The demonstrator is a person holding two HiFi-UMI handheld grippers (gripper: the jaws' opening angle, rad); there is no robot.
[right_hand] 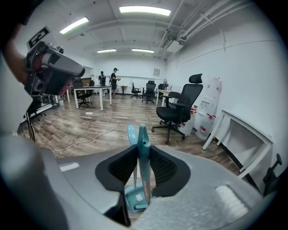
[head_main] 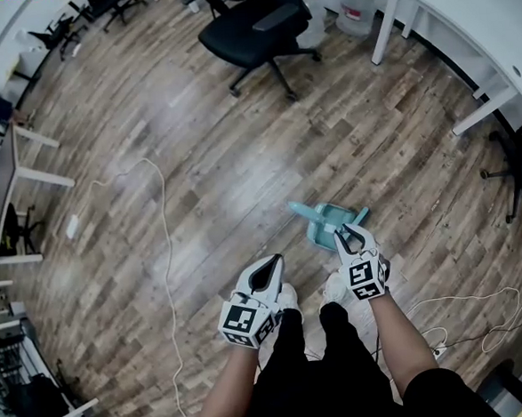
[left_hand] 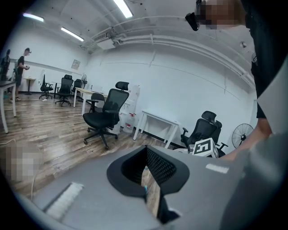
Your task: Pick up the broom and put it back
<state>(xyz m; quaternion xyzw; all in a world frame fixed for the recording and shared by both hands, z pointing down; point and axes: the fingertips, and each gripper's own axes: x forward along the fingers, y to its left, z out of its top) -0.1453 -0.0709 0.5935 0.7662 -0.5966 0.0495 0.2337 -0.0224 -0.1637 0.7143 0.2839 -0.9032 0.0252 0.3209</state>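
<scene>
My right gripper is shut on the teal handle of the broom, which stands upright between its pads. A second teal handle rises just behind it to the left. Below both sits the teal dustpan on the wood floor, directly ahead of my feet. My left gripper hangs level with the right one, a hand's width to its left. Its jaws are closed to a thin slit and hold nothing.
A black office chair stands ahead and a white desk at the right, with water bottles by its leg. A white cable snakes over the floor at the left. Two people stand far off by tables.
</scene>
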